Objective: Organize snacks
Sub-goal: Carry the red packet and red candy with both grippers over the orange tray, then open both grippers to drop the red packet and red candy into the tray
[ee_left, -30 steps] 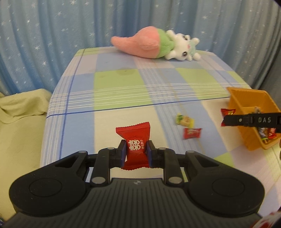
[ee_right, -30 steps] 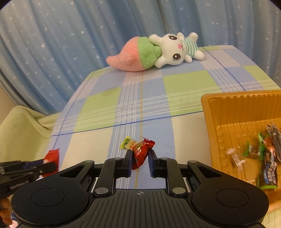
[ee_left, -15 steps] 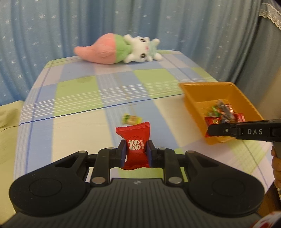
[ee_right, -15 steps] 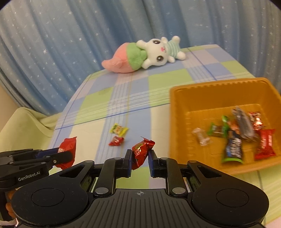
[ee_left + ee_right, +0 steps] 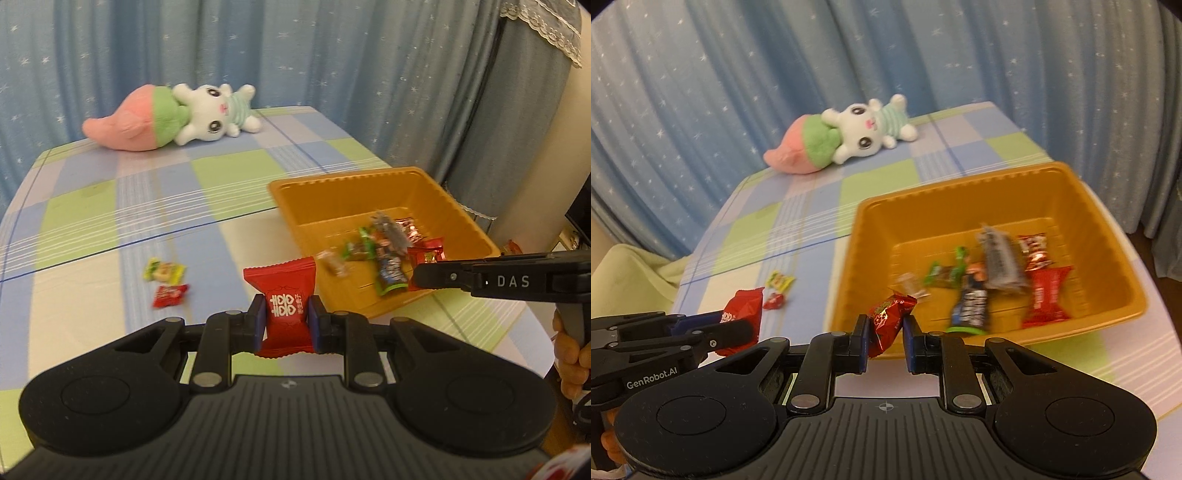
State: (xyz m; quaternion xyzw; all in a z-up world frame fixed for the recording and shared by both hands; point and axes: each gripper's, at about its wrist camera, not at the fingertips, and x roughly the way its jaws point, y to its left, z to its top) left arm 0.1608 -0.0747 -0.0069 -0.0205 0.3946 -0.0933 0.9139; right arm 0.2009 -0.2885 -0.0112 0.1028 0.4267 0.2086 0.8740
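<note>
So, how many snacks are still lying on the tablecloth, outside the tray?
2: a yellow-green candy and a small red candy just in front of it, both left of the orange tray. Others may be hidden behind the grippers.

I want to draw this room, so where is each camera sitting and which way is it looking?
Left wrist: sits on the left gripper, looking forward and down over the red candy it holds toward the orange tray; the right gripper and a hand show.
Right wrist: sits on the right gripper, looking down past its foil candy into the tray; the left gripper shows.
Both share the tray, plush toy and two loose candies on the cloth.
</note>
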